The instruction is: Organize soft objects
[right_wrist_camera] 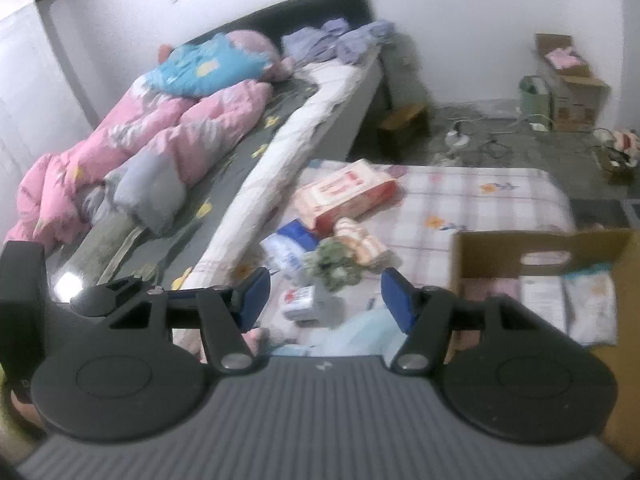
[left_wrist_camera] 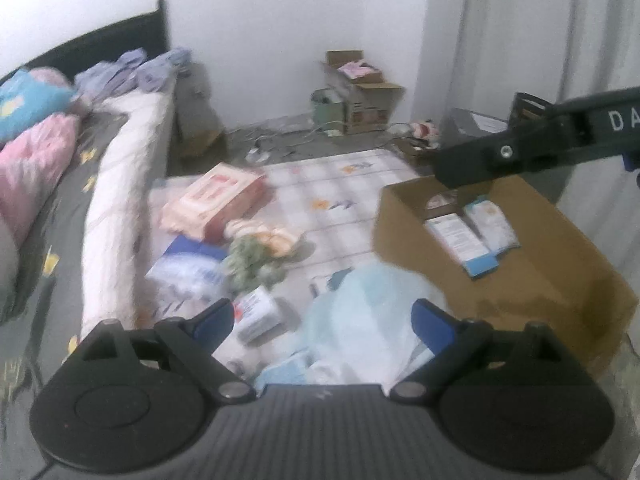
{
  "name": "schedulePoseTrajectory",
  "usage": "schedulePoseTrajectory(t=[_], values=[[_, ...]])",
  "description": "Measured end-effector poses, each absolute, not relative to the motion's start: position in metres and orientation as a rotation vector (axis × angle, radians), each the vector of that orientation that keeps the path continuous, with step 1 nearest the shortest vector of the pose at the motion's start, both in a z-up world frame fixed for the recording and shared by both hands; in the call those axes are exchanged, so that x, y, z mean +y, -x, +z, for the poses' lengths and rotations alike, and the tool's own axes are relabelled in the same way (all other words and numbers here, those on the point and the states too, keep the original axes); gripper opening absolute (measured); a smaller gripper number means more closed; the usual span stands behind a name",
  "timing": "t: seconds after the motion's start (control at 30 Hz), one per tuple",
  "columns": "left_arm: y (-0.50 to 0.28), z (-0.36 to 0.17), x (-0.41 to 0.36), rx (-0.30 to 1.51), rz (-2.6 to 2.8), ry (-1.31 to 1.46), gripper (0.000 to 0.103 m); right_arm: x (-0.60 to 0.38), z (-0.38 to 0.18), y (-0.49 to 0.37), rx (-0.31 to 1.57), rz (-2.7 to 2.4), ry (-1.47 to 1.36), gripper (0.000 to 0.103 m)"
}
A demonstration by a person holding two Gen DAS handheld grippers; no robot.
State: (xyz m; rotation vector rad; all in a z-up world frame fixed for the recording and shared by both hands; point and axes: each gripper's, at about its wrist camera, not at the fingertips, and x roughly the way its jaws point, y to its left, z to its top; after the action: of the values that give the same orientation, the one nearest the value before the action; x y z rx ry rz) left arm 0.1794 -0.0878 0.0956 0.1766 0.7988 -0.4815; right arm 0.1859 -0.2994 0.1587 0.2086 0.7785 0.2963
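Soft packs lie on a checked mat point(left_wrist_camera: 352, 184) on the floor: a red-and-white pack point(left_wrist_camera: 214, 200) point(right_wrist_camera: 346, 194), a blue-and-white pack point(left_wrist_camera: 188, 270) point(right_wrist_camera: 290, 250), a green bundle point(left_wrist_camera: 252, 260) point(right_wrist_camera: 332, 264), an orange-striped cloth point(left_wrist_camera: 276, 238) point(right_wrist_camera: 360, 240), a small white pack point(left_wrist_camera: 258, 312) point(right_wrist_camera: 298, 302) and a pale blue bag point(left_wrist_camera: 372, 320) point(right_wrist_camera: 360, 332). A cardboard box point(left_wrist_camera: 560, 264) point(right_wrist_camera: 536, 248) holds white packs point(left_wrist_camera: 472, 234) point(right_wrist_camera: 568, 304). My left gripper point(left_wrist_camera: 324, 320) is open above the pale blue bag. My right gripper point(right_wrist_camera: 324, 300) is open and empty; its body shows over the box in the left wrist view point(left_wrist_camera: 536, 148).
A bed point(right_wrist_camera: 240, 152) with a pink quilt point(right_wrist_camera: 120, 152) and a blue pillow point(right_wrist_camera: 204, 64) stands left of the mat. Cardboard boxes point(left_wrist_camera: 360, 88) point(right_wrist_camera: 568, 84), cables and small items lie on the grey floor by the far wall. A curtain point(left_wrist_camera: 540, 28) hangs at the right.
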Motion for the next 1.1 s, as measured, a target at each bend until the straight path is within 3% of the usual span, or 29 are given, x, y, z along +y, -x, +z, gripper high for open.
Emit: schedulePoseTrajectory(t=[0.17, 0.27, 0.6, 1.1], values=[[-0.178, 0.085, -0.046, 0.838, -0.428, -0.066, 0.099, -0.261, 0.151, -0.197, 0.819, 0.314, -0.162, 0.068], [-0.178, 0.077, -0.023, 0.862, -0.389, -0.004, 0.100, -0.236, 0.148, -0.199, 0.824, 0.300, -0.095, 0.076], [-0.186, 0.057, 0.020, 0.886, -0.262, 0.037, 0.100, -0.171, 0.148, -0.186, 0.686, 0.195, 0.242, 0.098], [-0.196, 0.047, 0.034, 0.899, -0.225, 0.029, 0.100, -0.140, 0.148, -0.178, 0.555, 0.114, 0.498, 0.102]])
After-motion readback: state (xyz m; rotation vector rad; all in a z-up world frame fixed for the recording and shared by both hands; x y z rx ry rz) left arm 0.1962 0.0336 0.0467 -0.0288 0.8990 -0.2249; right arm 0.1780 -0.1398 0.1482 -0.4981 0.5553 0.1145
